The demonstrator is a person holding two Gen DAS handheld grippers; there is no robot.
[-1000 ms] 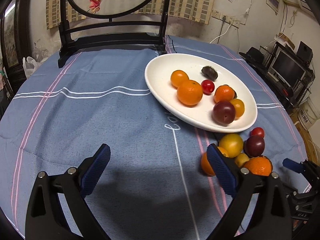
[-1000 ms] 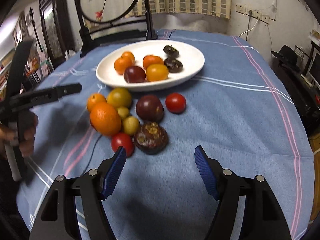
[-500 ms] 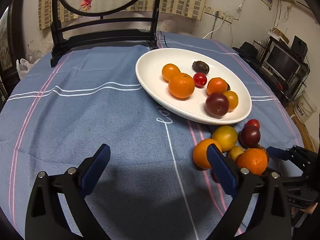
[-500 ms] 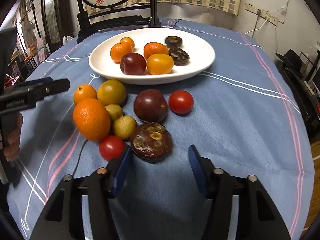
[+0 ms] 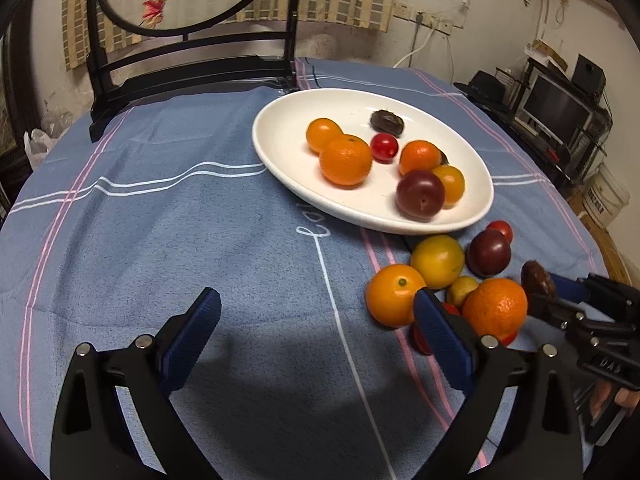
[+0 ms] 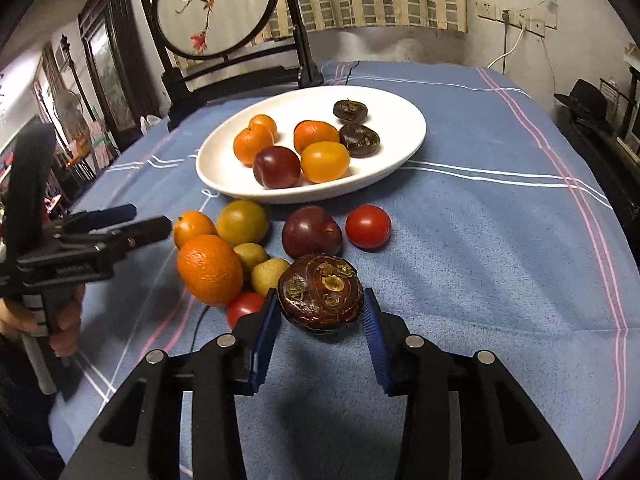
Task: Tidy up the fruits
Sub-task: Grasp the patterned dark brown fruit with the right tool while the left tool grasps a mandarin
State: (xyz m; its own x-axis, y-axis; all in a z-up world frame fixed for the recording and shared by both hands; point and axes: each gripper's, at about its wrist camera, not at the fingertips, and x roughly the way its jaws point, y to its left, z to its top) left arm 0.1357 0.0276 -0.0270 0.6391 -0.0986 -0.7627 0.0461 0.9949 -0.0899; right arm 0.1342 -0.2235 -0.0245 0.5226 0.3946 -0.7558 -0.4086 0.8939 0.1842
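A white oval plate point(image 6: 404, 120) holds several fruits: oranges, a plum, a yellow tomato and two dark brown fruits. Loose fruits lie in front of it on the blue cloth, among them a large orange point(image 6: 210, 270), a plum point(image 6: 312, 232) and a red tomato point(image 6: 368, 226). My right gripper point(image 6: 320, 312) is shut on a dark brown fruit point(image 6: 320, 292), which also shows in the left wrist view point(image 5: 538, 276). My left gripper point(image 5: 316, 332) is open and empty over bare cloth, left of a small orange point(image 5: 394, 294). The plate shows there too point(image 5: 280, 120).
A black wooden screen stand point(image 6: 224, 60) with a round embroidered panel stands at the table's far edge behind the plate. The round table's edge falls away on the right point(image 6: 624, 240). A monitor and shelves point(image 5: 560, 108) stand off the table to the right.
My right gripper has moved forward and closed on the dark brown fruit. My left gripper has drifted slightly toward the fruit pile and stays open.
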